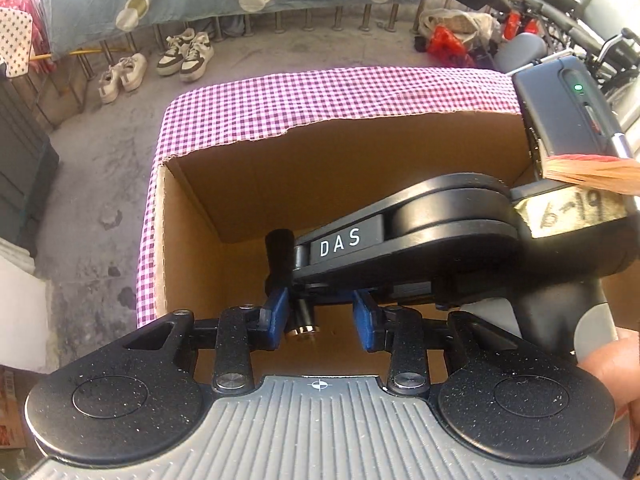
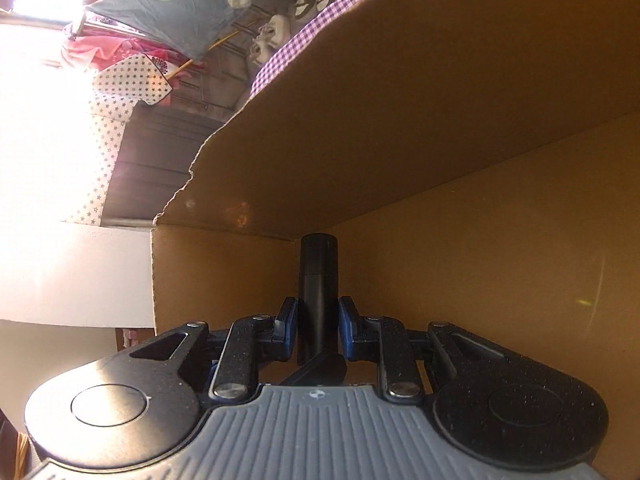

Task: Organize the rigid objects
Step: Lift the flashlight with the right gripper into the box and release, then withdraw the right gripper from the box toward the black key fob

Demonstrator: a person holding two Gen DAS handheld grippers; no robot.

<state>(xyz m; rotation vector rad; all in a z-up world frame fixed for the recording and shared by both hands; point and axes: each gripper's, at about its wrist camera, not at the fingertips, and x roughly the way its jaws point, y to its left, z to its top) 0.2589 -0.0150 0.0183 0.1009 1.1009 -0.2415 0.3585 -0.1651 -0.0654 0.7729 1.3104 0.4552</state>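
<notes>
Packing in progress: the right tool (image 2: 318, 316) is closed on a black tube (image 2: 319, 280), its blue pads pressed to either side of the tube's lower half. The tube points ahead into the inside corner of a cardboard box (image 1: 240, 184), where two walls meet the floor of the box. It hangs in the grip and has not yet been set down.

The left tool (image 1: 322, 316) hovers over the near edge of the same box with its jaws a little apart and gripping nothing. A short black stub with a metal tip (image 1: 300, 322) shows between them, close to one pad and clear of the other. It may belong to whatever the right tool carries, though the view does not settle that.

The box looks empty apart from the two tools. It stands on a checked cloth (image 1: 192, 128) that covers the bench (image 1: 400, 88), and its torn far rim runs along the back edge of the bench. Shoes (image 1: 184, 56) stand on the floor beyond.

The step in hand appears to be the placing of the tube in the box. The next move would call for lowering it until it rests on the cardboard near that corner, then opening the pads and drawing straight back so that the tube is not dragged along. The left tool crowds the same opening and would do well to stay clear of the path.
</notes>
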